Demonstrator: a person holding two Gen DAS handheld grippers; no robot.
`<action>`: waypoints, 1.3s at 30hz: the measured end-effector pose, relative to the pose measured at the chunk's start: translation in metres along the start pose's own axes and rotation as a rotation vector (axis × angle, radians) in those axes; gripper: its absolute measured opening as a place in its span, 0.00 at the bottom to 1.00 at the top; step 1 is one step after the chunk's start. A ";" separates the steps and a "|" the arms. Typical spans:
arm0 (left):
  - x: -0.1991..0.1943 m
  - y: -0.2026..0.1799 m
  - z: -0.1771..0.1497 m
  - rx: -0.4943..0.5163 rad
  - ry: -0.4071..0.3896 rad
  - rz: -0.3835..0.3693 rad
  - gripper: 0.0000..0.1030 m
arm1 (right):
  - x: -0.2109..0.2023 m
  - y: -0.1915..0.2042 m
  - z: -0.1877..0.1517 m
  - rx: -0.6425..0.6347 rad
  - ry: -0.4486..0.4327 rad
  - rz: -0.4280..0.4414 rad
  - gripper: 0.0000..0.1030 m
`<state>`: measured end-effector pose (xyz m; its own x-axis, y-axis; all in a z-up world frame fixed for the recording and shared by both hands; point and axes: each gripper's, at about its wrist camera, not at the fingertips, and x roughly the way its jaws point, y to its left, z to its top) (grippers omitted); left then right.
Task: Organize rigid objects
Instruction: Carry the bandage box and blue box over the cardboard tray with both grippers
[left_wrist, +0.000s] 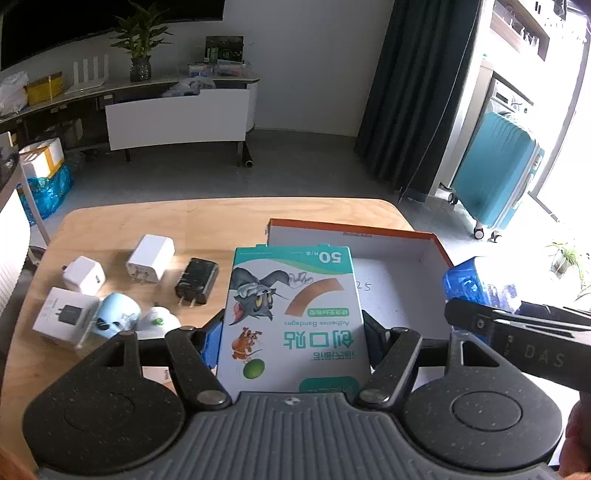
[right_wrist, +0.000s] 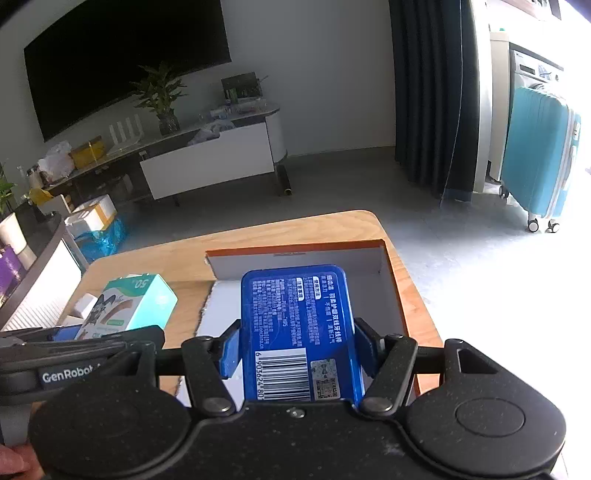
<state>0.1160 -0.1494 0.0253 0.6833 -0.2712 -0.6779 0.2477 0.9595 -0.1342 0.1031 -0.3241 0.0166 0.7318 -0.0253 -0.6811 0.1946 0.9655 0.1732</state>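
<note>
My left gripper (left_wrist: 293, 338) is shut on a white-and-green adhesive bandage box (left_wrist: 291, 314) with a cartoon cat and mouse, held above the table at the near left edge of an open orange-rimmed cardboard box (left_wrist: 391, 295). My right gripper (right_wrist: 297, 350) is shut on a flat blue tin (right_wrist: 295, 325) with a barcode, held over the white inside of the cardboard box (right_wrist: 369, 266). In the right wrist view the bandage box (right_wrist: 136, 302) shows at the left. The blue tin (left_wrist: 465, 280) shows at the right in the left wrist view.
On the wooden table (left_wrist: 147, 221), left of the cardboard box, lie two white chargers (left_wrist: 149, 258), a black plug adapter (left_wrist: 195, 280), a white charger carton (left_wrist: 64, 317), a pale blue cup (left_wrist: 118, 317) and a small white item (left_wrist: 159, 321). A teal suitcase (right_wrist: 539, 155) stands on the floor.
</note>
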 end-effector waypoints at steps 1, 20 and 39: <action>0.002 -0.001 0.001 0.001 0.001 -0.003 0.69 | 0.003 -0.001 0.001 -0.001 0.003 -0.007 0.71; 0.034 -0.014 0.010 0.014 0.033 -0.020 0.69 | 0.037 -0.014 0.018 -0.010 0.014 -0.081 0.71; 0.063 -0.023 0.014 0.010 0.074 -0.030 0.69 | 0.065 -0.025 0.036 -0.029 -0.008 -0.087 0.76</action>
<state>0.1630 -0.1898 -0.0040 0.6228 -0.2927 -0.7256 0.2740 0.9502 -0.1482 0.1688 -0.3597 -0.0064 0.7181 -0.1109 -0.6871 0.2382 0.9668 0.0929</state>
